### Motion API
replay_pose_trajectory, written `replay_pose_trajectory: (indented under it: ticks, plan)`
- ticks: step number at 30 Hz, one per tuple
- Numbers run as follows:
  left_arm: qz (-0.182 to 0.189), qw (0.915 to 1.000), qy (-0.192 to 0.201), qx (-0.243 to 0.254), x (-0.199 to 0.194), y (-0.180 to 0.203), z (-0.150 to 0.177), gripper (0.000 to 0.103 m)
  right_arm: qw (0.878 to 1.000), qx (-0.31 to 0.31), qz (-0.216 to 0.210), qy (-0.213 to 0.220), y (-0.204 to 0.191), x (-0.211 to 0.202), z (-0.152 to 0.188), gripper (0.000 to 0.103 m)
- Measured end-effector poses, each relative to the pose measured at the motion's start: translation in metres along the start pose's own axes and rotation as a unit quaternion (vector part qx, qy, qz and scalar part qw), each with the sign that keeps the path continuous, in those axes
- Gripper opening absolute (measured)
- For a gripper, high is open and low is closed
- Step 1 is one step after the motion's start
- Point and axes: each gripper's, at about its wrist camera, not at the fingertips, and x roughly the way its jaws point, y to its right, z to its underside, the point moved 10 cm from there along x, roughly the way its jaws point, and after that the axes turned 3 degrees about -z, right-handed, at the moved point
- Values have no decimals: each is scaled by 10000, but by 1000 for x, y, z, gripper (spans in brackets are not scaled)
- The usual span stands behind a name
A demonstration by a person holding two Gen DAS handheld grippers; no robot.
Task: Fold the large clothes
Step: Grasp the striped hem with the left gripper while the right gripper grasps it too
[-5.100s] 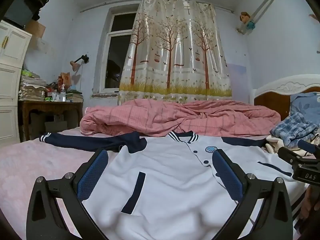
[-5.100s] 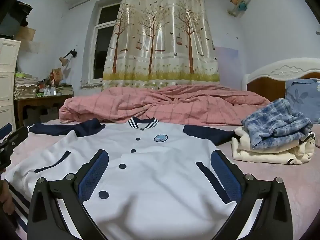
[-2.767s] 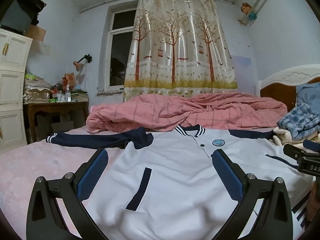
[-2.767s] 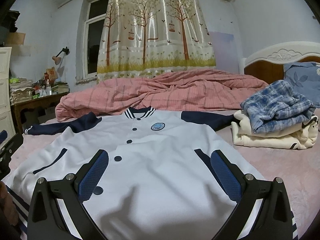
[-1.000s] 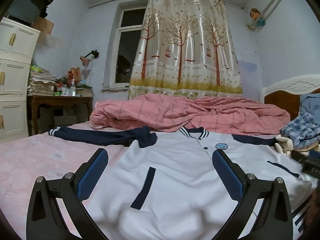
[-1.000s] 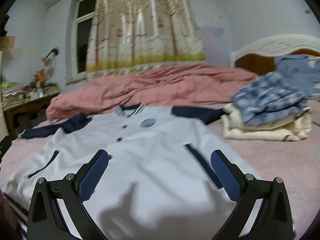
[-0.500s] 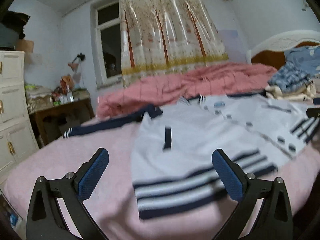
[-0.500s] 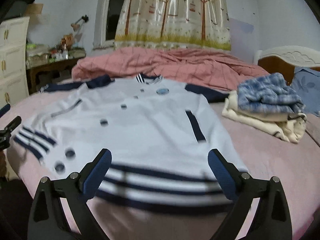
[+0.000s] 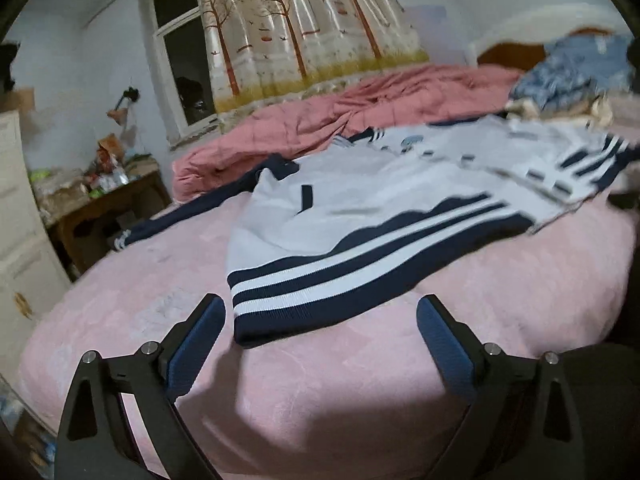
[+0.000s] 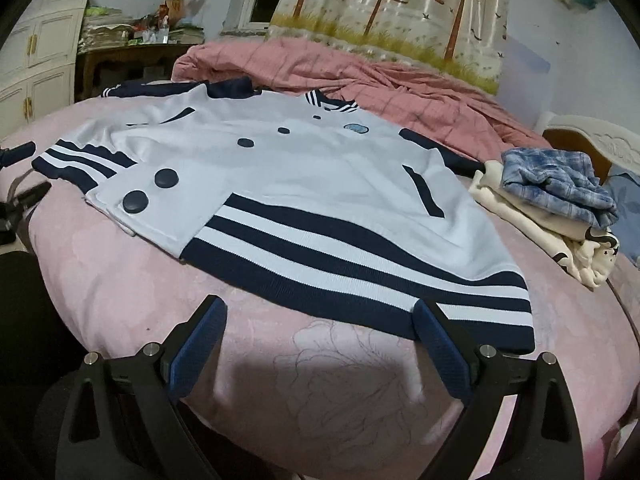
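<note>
A white jacket (image 9: 360,208) with navy sleeves, dark buttons and a navy-and-white striped hem lies flat, front up, on the pink bed sheet (image 9: 360,380). My left gripper (image 9: 320,312) hovers low at the hem's left corner. Its jaws are closing but still wide, with only the hem corner and sheet ahead of them. In the right wrist view the jacket (image 10: 320,184) spreads away from me. My right gripper (image 10: 320,308) stands open at the hem's right part, its right fingertip (image 10: 430,320) at the striped band's edge. Nothing is gripped.
A crumpled pink quilt (image 10: 360,72) is heaped behind the jacket. A stack of folded clothes (image 10: 552,196) sits at the right by the headboard. A cluttered wooden table (image 9: 108,196) and a white cabinet (image 9: 20,240) stand left of the bed. The bed's front edge is just below the grippers.
Both grippers have come down and back from over the jacket's body to its striped hem, and both views have rolled. The jaws have narrowed slightly. The jacket has not moved.
</note>
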Motion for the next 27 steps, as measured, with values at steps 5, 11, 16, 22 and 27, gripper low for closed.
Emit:
replay_pose_trajectory:
  ticks: [5,11,16,22,27]
  plan:
    - [-266,9994,-205,46,15,1,-11,98,9997,78,238,-51,8,12,-8,99]
    - [-31,9997,-158,-199,33,-5,-27,34,9944,-30,1046,168,36,14,-24,83]
    - [199,9996,-169,-84,42,0,-29,16,9943,14,1066,52,64,15,-18,49]
    - [559,9978,-60,-341,45,-13,-72,13,9960,872,195,84,91,16,-46,14]
    - [716,9942,-551,-582,89,-28,-115,13,9955,769,415,369,106,27,-105,13]
